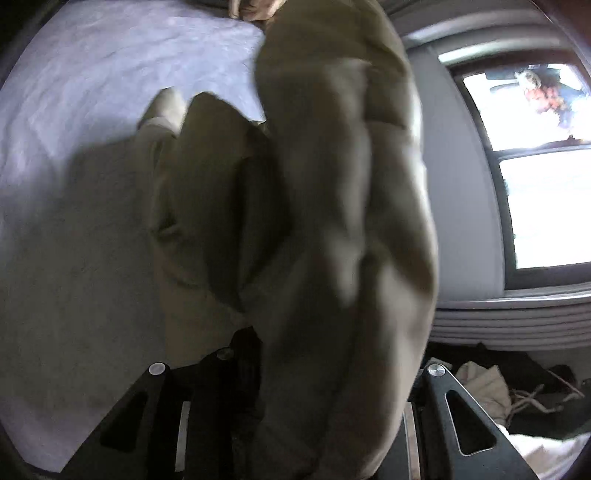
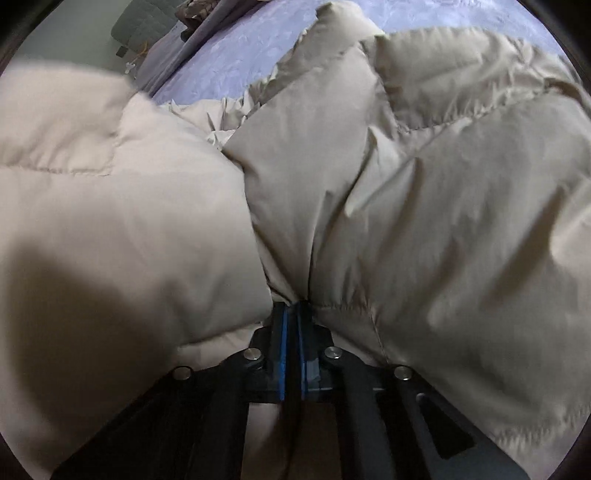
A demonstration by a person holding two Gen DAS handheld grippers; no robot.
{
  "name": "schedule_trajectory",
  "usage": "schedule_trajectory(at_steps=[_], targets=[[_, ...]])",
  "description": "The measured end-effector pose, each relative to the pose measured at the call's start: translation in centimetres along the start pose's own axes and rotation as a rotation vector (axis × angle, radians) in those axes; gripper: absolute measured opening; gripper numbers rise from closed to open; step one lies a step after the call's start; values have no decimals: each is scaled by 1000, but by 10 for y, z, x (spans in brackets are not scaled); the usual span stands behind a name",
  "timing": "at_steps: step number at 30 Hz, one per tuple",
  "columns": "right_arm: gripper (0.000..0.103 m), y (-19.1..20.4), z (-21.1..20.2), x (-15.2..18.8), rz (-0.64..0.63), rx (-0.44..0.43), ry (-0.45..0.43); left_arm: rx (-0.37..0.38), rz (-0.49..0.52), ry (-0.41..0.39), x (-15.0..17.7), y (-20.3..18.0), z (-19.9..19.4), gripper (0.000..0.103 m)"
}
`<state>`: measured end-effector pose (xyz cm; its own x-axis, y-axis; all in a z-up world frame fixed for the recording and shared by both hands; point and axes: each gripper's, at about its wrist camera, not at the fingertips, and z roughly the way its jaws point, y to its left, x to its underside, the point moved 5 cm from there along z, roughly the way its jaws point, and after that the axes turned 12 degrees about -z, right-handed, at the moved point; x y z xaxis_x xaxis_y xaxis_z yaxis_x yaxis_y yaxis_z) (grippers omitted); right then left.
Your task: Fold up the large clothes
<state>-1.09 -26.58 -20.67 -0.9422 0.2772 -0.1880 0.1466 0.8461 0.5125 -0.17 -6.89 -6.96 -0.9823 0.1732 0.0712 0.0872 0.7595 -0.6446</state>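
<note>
Through the left wrist camera I count one beige puffer jacket point(image 1: 332, 221), one bed under a lavender sheet point(image 1: 92, 110) and one window point(image 1: 546, 192). My left gripper point(image 1: 295, 387) has its jaws drawn close on a thick fold of the jacket, which hangs up and away from me in a blurred, shadowed column and hides the fingertips. One sleeve cuff point(image 1: 162, 107) dangles left of that column over the sheet. The bed is open to the left. To the right the grey wall and window sill point(image 1: 517, 299) stand near, and below them the floor holds a heap of pale cloth and cord point(image 1: 491, 398).

Through the right wrist camera I see the same single jacket point(image 2: 406, 184), filling nearly the whole view in two puffy quilted lobes. My right gripper point(image 2: 293, 306) has its blue-padded jaws nearly closed, pinching a thin seam of fabric where the lobes meet. The jacket lies on the bed, whose sheet point(image 2: 236, 62) shows only beyond its far edge. One grey quilted cushion point(image 2: 144, 22) and a dark bundle point(image 2: 195, 14) sit at the far left corner.
</note>
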Motion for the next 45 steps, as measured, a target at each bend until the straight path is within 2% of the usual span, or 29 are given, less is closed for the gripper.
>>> schedule_trajectory(at_steps=[3,7,11,17,19,22,24,25,26,28,30,32,33,34,36,40,41,42,43,44,45], targets=[[4,-9,-6,-1,31,-60,9,-43,24,7,-4,-23,14,31],[4,-31,-45,6,70,-120,-22,-77,67,46,-8,-49,37,34],[5,-65,-100,25,115,-120,-102,-40,102,124,-11,-73,71,61],[5,-113,-141,60,243,-107,-178,89,184,241,-13,-98,131,61],[5,-124,-149,72,291,-113,-192,84,205,249,-16,-97,151,61],[5,-133,-163,86,329,-94,-208,35,239,238,-17,-91,169,61],[14,-135,-177,96,333,-59,-215,1,267,221,-17,-99,183,61],[30,-134,-186,101,331,-40,-224,-9,276,212,-14,-111,194,61],[48,-134,-198,106,328,-21,-240,-21,287,202,-6,-122,205,68],[60,-114,-216,115,307,-24,-292,-36,313,182,-8,-123,206,69],[66,-91,-235,122,268,-76,-344,-60,340,156,-7,-126,203,69],[85,-69,-242,123,225,-125,-365,-72,362,128,-4,-137,201,69],[86,-59,-240,126,207,-139,-364,-76,383,105,-3,-141,192,69],[86,-53,-239,123,194,-145,-354,-76,402,79,-9,-134,187,69],[86,-47,-234,126,186,-132,-338,-79,437,3,-22,-158,186,69],[85,-47,-212,102,190,9,-302,-120,454,-180,-48,-147,136,69],[79,-47,-211,103,182,47,-299,-146,443,-231,-59,-137,123,69],[67,-48,-211,98,165,129,-292,-174,427,-271,-69,-123,113,69],[28,-49,-212,95,144,205,-278,-199,418,-292,-76,-111,107,69],[18,-50,-211,93,133,247,-261,-252,403,-322,-88,-96,105,69],[16,-57,-213,95,142,264,-258,-297,378,-335,-98,-82,106,69]])
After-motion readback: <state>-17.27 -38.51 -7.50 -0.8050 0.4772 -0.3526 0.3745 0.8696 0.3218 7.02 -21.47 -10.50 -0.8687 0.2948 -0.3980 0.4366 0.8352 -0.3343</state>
